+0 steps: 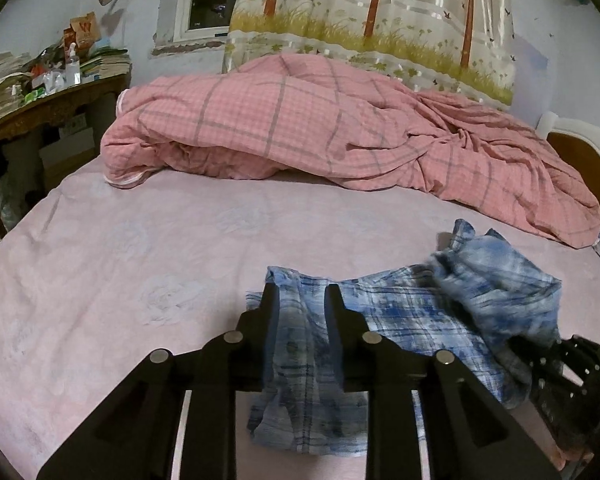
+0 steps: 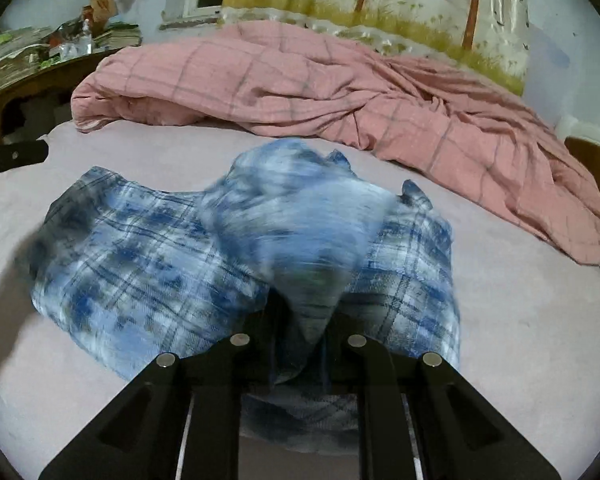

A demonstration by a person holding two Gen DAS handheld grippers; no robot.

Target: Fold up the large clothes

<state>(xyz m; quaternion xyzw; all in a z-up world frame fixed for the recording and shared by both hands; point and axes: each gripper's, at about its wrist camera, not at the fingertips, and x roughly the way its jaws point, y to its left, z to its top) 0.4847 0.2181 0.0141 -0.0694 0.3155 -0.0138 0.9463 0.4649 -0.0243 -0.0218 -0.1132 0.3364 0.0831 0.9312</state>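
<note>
Right wrist: blurred plaid shirt (image 2: 284,232) hides right tool (image 2: 300,312) fingertips.

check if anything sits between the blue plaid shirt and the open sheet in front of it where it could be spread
Nothing visible does. The blue plaid shirt lies on bare pink sheet; the pink checked duvet is heaped farther back, apart from it.

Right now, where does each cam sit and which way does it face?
Left wrist: on the left gripper, angled down across the bed; its fingers straddle the blue plaid shirt.
Right wrist: on the right gripper, same heading; fingers pinch a shirt bunch.
Shared: shirt, pink quilt, curtain, cluttered table.
</note>
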